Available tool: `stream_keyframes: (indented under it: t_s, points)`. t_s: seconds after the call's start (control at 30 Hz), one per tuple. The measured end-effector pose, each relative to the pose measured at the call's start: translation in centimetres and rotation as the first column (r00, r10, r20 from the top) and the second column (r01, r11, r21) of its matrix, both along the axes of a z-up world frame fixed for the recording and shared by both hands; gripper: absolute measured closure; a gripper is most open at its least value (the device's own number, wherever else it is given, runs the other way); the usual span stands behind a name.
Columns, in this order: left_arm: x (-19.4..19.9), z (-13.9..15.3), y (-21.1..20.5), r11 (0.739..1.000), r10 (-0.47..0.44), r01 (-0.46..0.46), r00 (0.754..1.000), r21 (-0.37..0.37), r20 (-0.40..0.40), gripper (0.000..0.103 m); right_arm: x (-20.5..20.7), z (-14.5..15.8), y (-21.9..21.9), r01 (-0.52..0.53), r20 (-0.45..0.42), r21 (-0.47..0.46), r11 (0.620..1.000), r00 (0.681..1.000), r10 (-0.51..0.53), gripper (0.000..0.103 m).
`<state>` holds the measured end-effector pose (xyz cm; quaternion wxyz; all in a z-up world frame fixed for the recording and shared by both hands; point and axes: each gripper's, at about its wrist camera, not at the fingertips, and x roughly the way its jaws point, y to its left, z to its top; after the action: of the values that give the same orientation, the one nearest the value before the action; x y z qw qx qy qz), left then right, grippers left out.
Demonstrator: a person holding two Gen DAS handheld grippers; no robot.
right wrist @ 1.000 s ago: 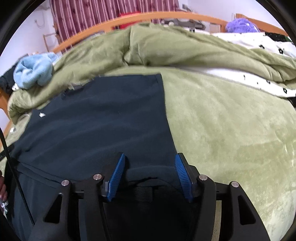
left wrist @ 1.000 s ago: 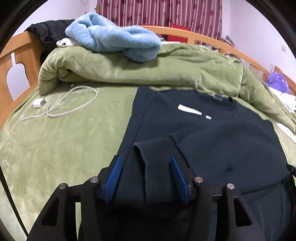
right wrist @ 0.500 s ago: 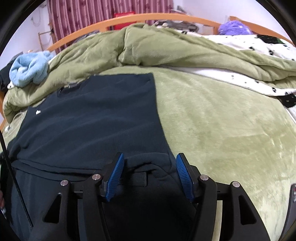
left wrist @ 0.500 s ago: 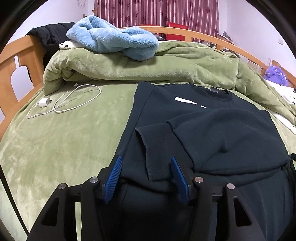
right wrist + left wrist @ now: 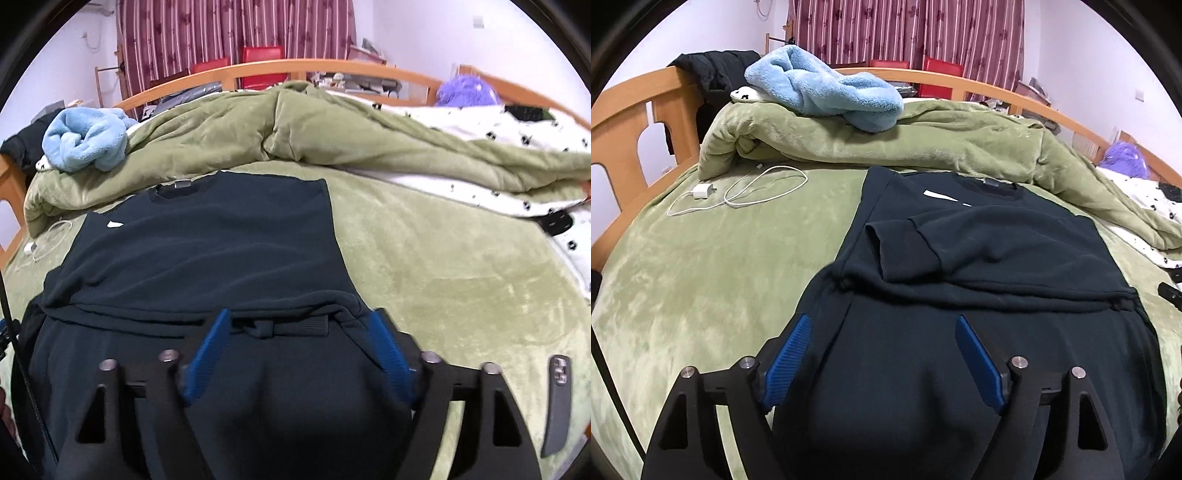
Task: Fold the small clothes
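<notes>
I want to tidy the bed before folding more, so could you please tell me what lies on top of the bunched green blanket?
A crumpled light blue fleece lies on the green blanket near its left end. Whatever sits beneath the fleece is mostly covered.

Matt dark knit sweatshirt [image 5: 997,251] on plush green fleece blanket [image 5: 701,277]; glossy wooden bedframe [image 5: 631,107].

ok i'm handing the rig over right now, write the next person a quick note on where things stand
Left gripper: open, jaws have just been opening, dark cloth below them but not pinched.
Right gripper: open, likewise just opened, nothing gripped.
Dark sweatshirt: flat on the green blanket, collar toward the headboard, one sleeve folded across the chest, lower part apparently folded up over the body.
Done: sleeve fold and, it seems, the bottom fold.
Left: probably tidy the fold or fold once more.
</notes>
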<state>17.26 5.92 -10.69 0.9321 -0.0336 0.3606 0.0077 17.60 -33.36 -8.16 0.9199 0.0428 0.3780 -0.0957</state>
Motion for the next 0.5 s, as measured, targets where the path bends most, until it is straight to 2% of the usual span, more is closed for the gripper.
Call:
stream_keyframes:
  t_s: [0.33,0.5]
  points:
    - [-5.4,0.6,0.8,1.000,-0.016,0.016,1.000,-0.010,0.012,0.019,-6.4,1.0,4.2,0.012,0.008,-0.112,0.994,1.000,-0.011,0.019]
    - [-8.0,1.0,1.2,0.998,-0.031,0.034,0.997,-0.046,0.065,0.019,-10.0,1.2,5.3,-0.015,0.027,-0.146,0.989,0.999,0.020,0.019]
